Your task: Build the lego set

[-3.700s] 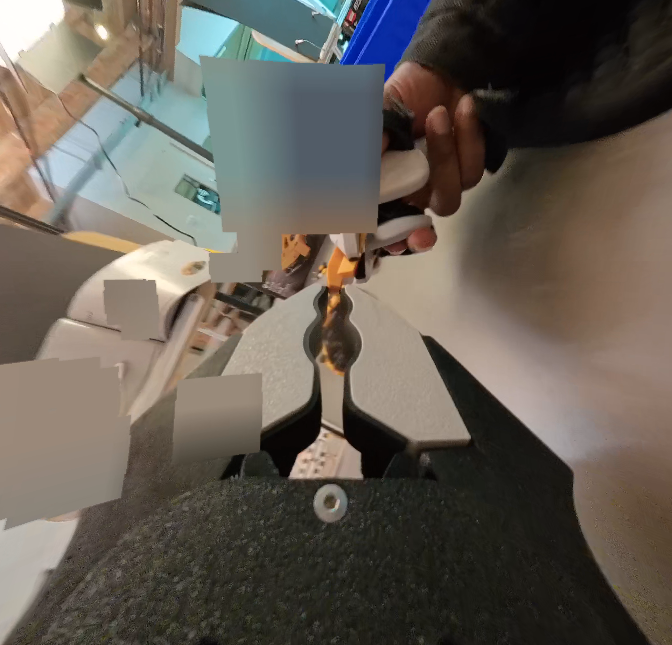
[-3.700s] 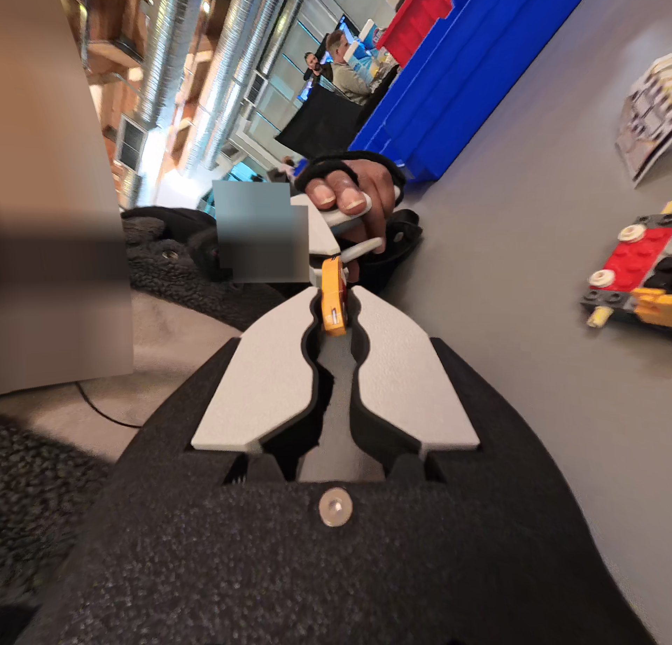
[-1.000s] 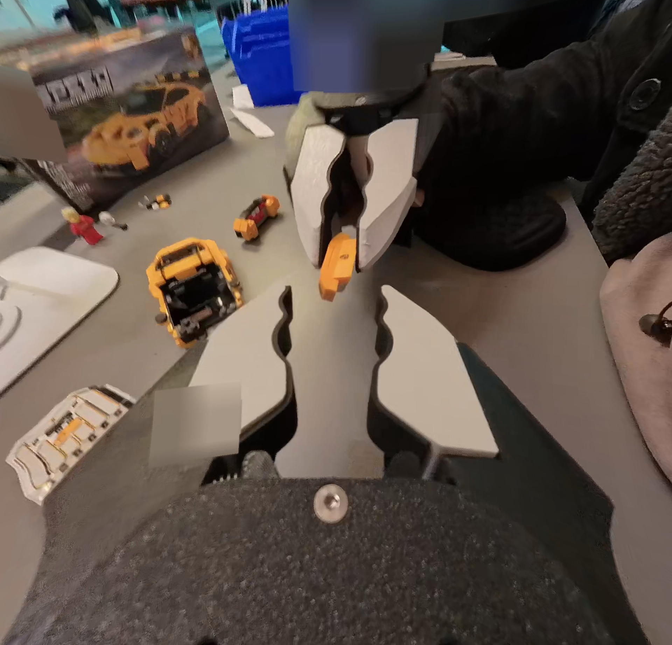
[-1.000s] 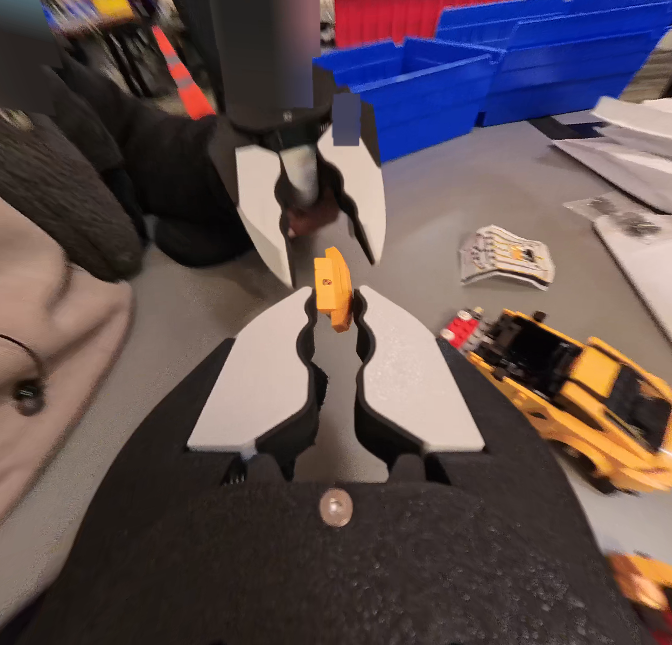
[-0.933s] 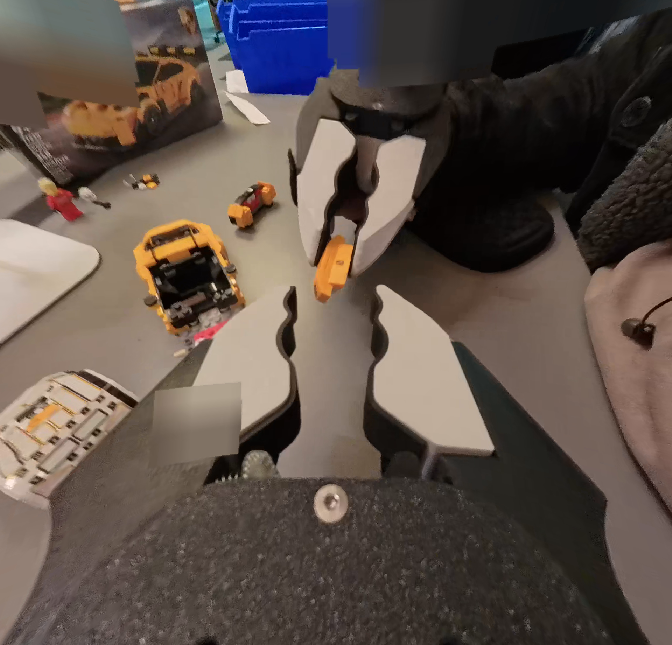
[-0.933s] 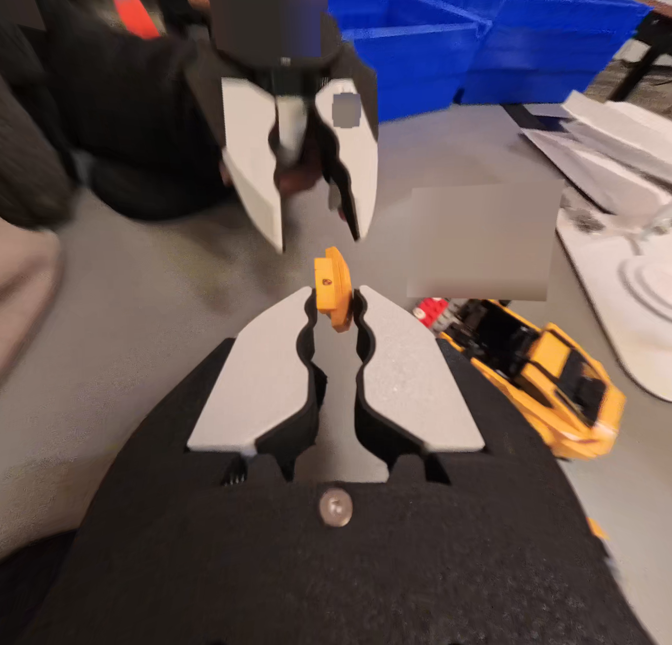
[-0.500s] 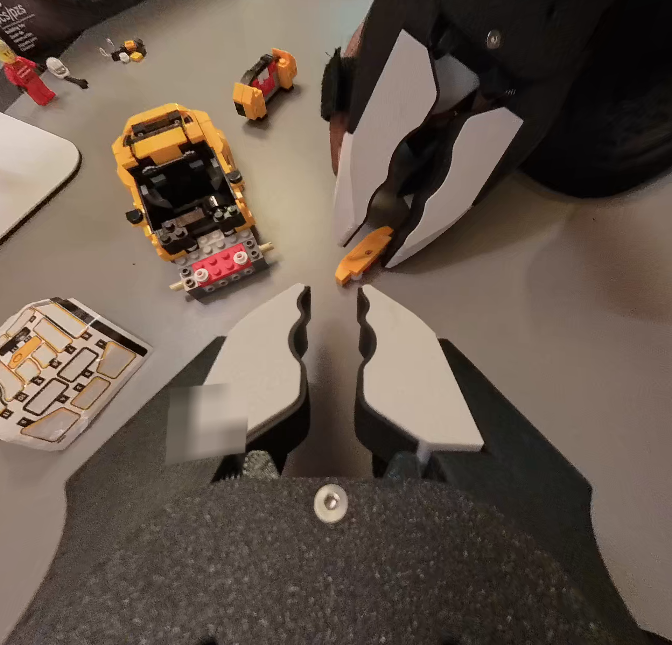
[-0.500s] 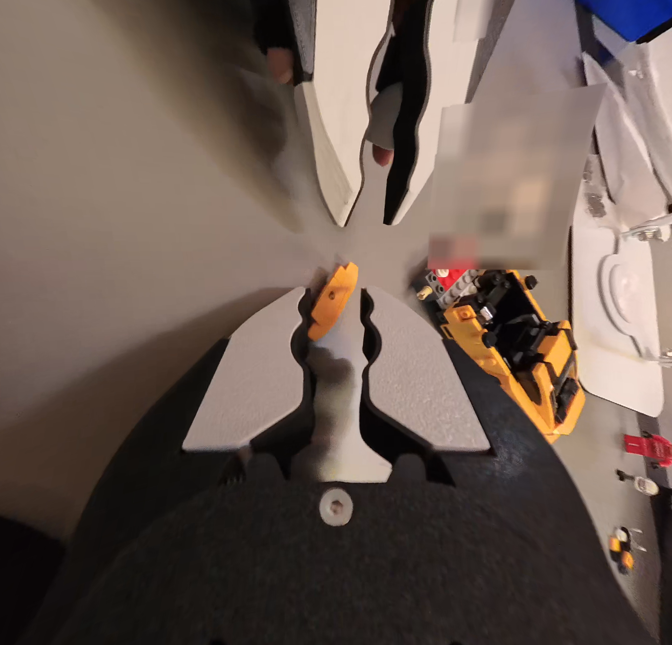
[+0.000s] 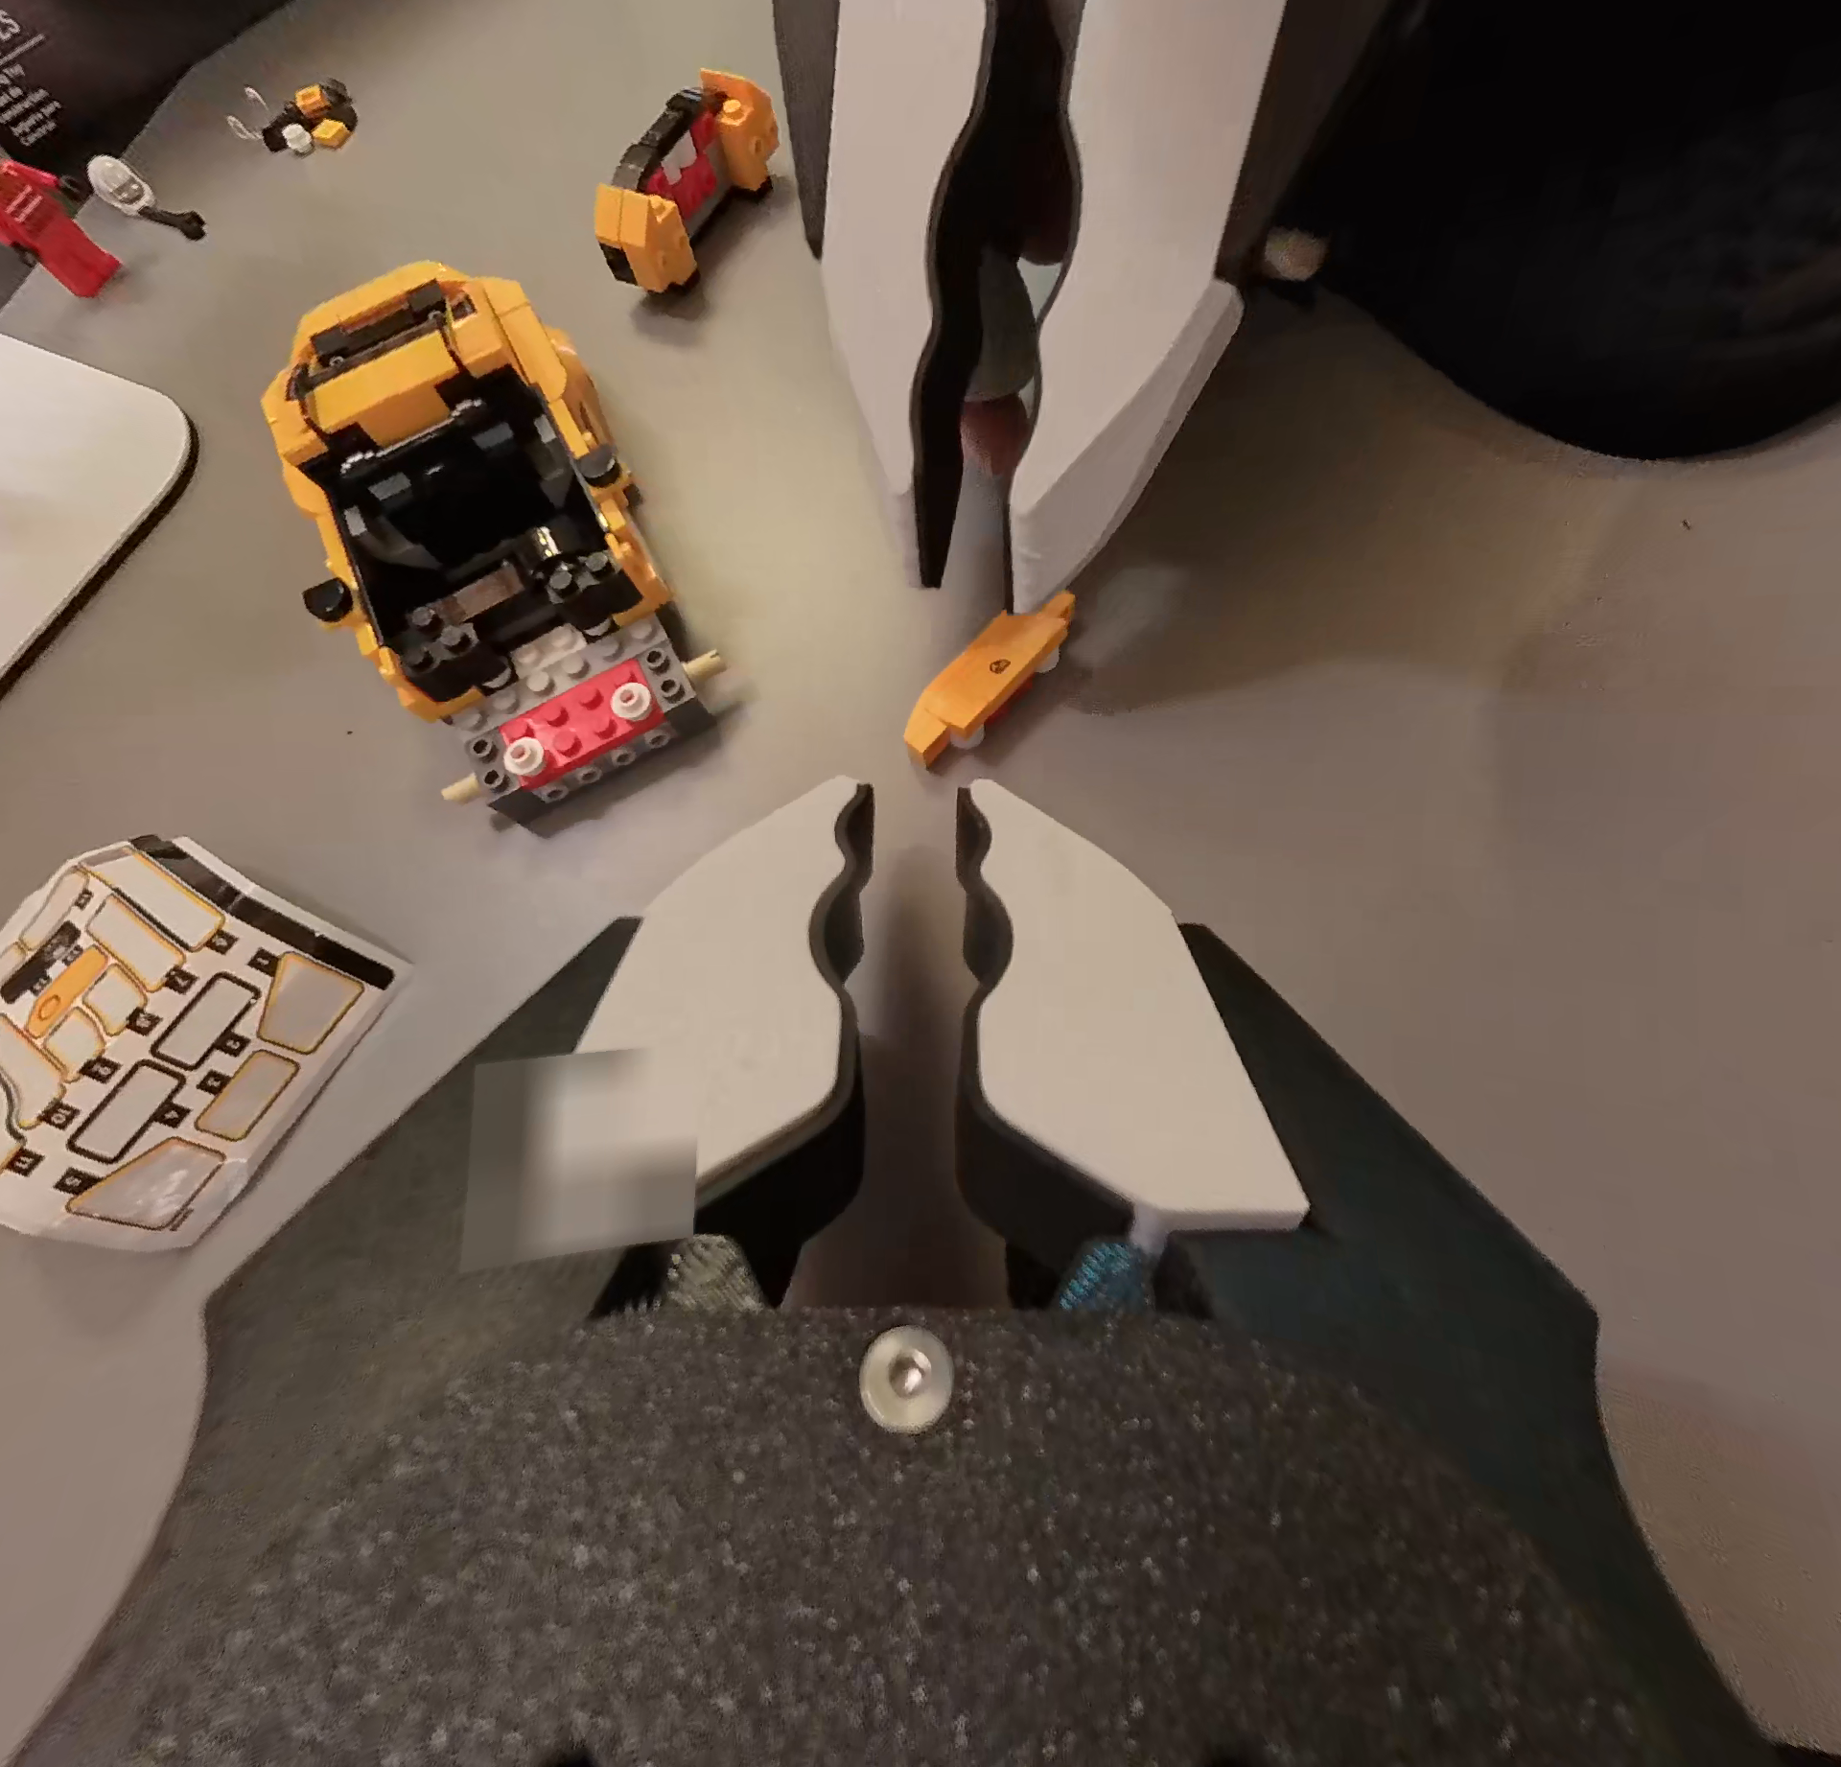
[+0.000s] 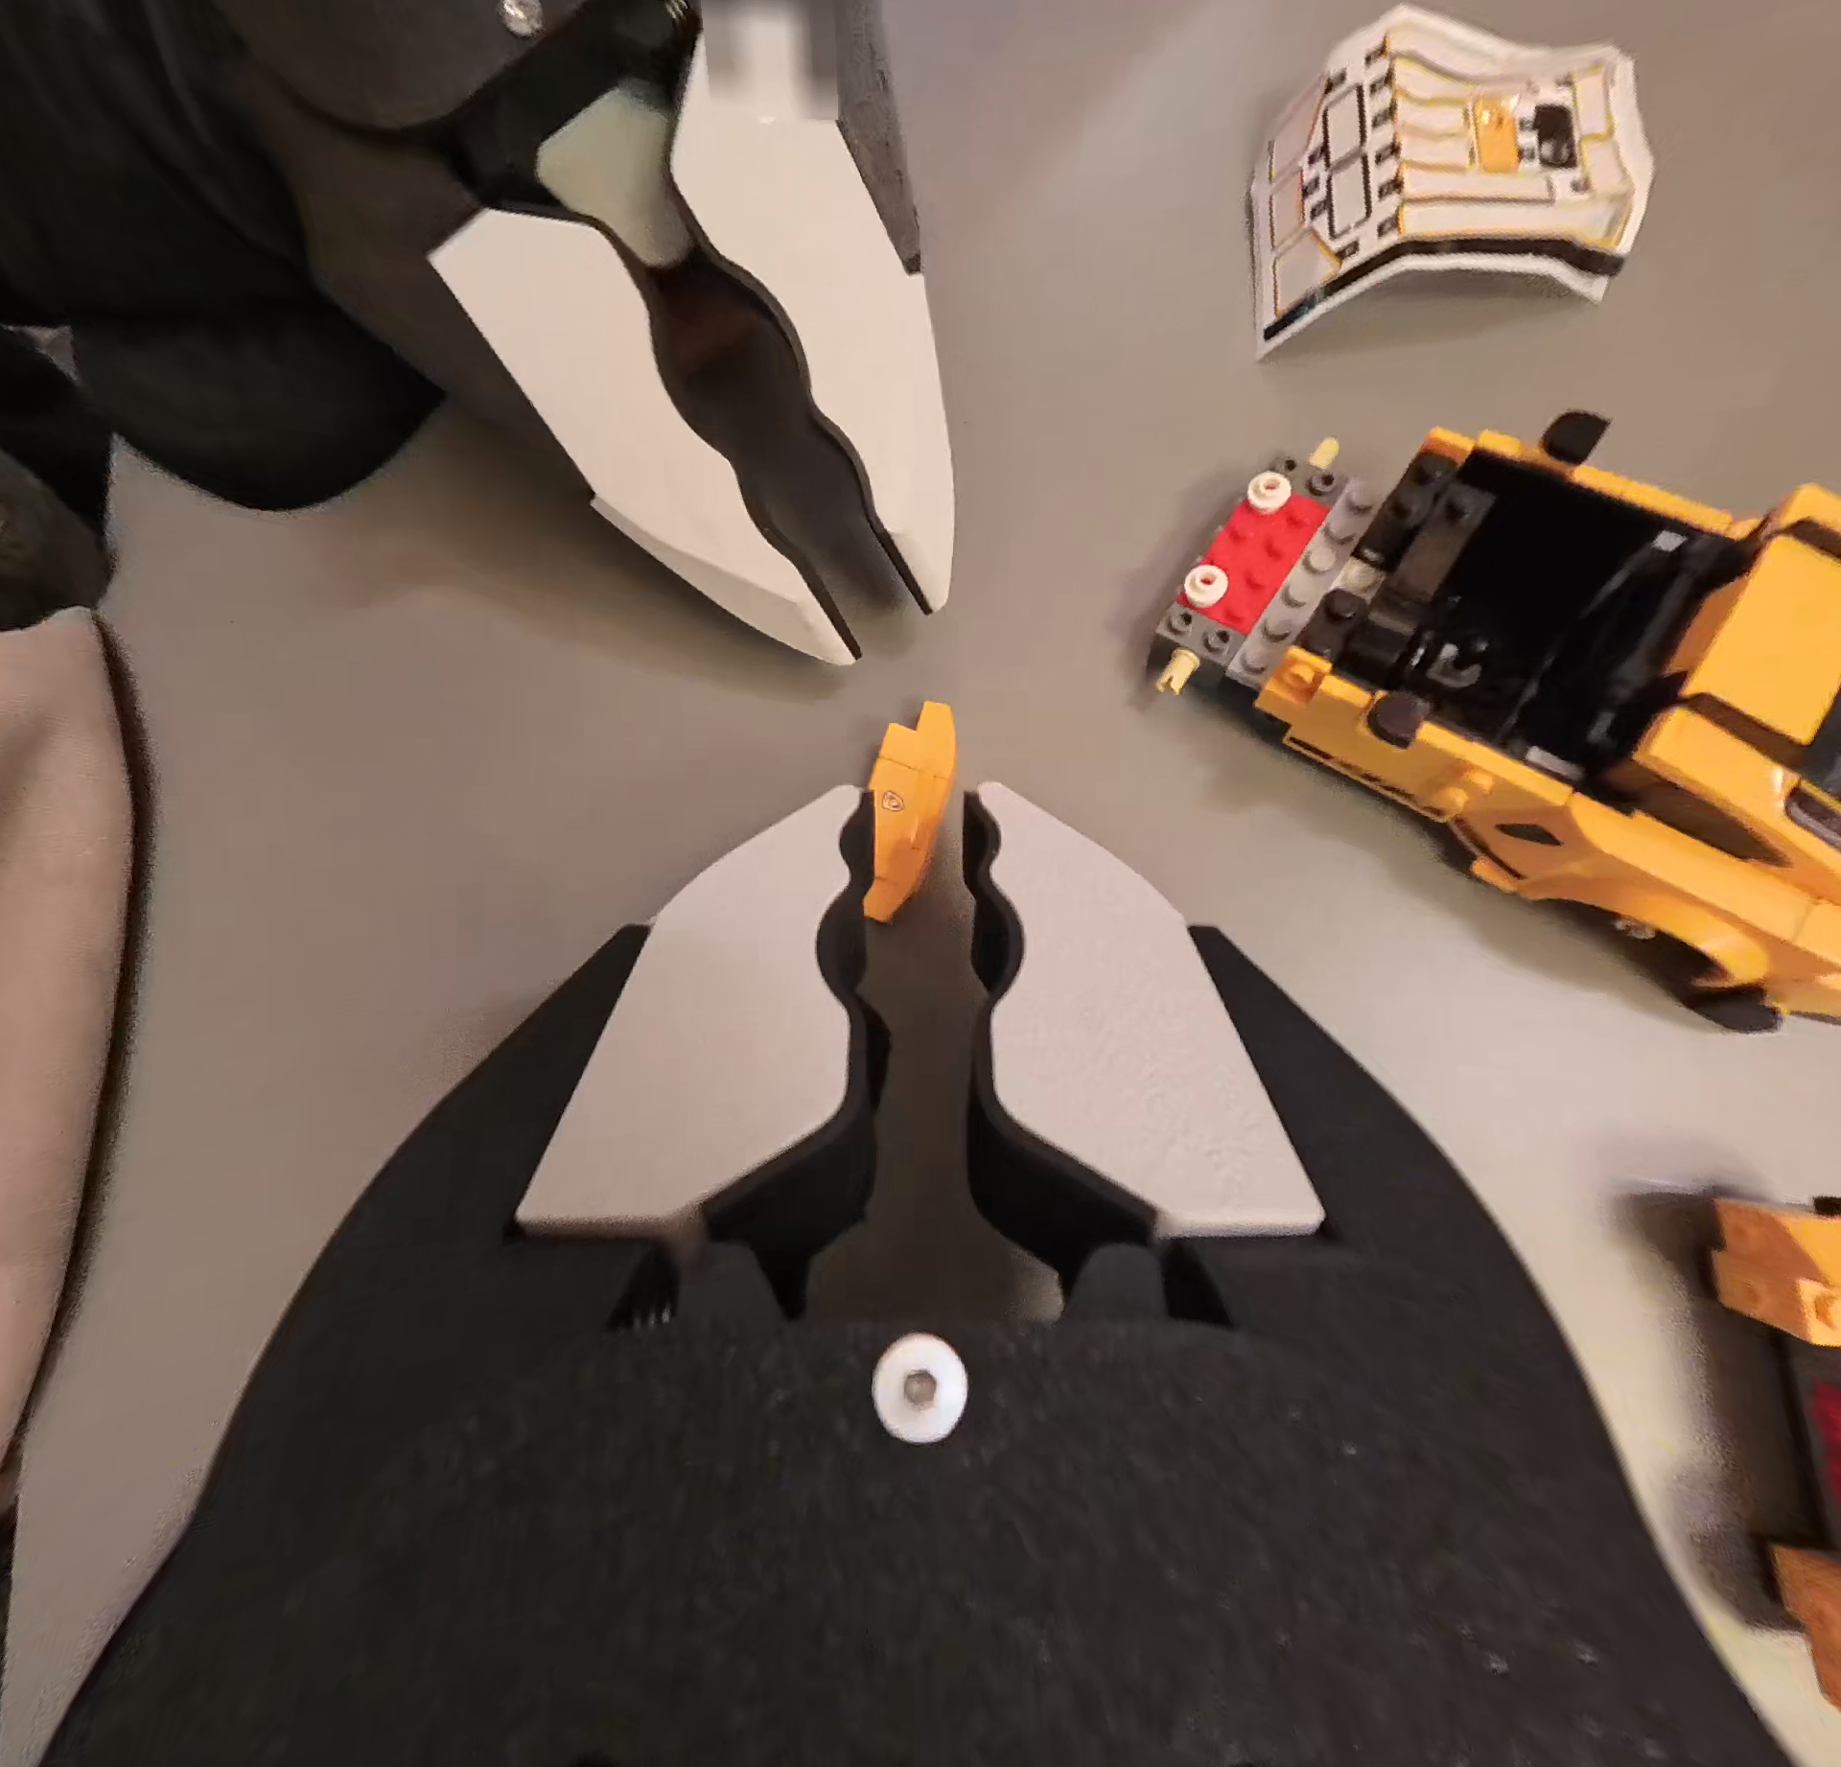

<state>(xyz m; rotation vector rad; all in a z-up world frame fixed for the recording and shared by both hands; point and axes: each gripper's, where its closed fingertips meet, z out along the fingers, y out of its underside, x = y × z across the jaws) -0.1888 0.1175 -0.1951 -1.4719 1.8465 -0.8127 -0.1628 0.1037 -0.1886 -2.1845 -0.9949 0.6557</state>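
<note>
My right tongs [image 10: 912,803] now parted, small orange curved lego piece [image 9: 986,678] released, lying on grey table [image 9: 1395,723]. Left tongs [image 9: 912,803] slightly open, empty, just beside it. Regrasp likely before fitting to yellow lego car [image 9: 448,494].

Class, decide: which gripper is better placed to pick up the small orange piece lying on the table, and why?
The right gripper: the orange piece already lies between its open fingers. The left gripper is open too, but the piece sits just beyond its tips.

A grey table [image 9: 1494,823] is taking up basically the whole background. There's a white rounded board [image 9: 70,484] sitting at the far left edge, plus a dark fuzzy sleeve [image 10: 149,225] resting on it.
</note>
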